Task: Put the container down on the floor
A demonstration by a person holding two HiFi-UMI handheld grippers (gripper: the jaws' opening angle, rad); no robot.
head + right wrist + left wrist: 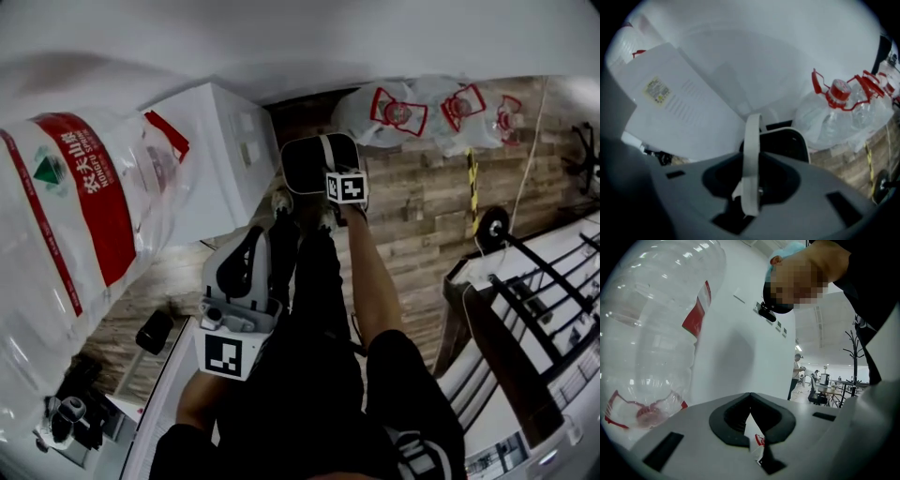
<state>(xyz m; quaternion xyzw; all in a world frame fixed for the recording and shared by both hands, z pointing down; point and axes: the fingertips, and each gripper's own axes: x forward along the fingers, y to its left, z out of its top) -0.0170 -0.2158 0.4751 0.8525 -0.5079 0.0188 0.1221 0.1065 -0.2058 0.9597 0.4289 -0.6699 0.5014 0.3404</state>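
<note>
Black container point(314, 164) hangs by its white handle point(752, 154), pinched in R gripper point(751, 187), above wood floor point(422, 216) btwn white box point(220, 141) & water jugs point(422, 112). L gripper point(750, 401) closed, empty. Apparently the lowering step; next: bring it down till base seats, then release.

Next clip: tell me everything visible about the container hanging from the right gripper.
The container is a rounded-square bin, dark inside with a pale rim, plastic by the look. It hangs upright, mouth up, from a thin pale band handle that runs between the jaws of the right gripper, which are closed on it. It is over the wooden floor, beside a white box. Whether its base touches the floor cannot be seen.
</note>
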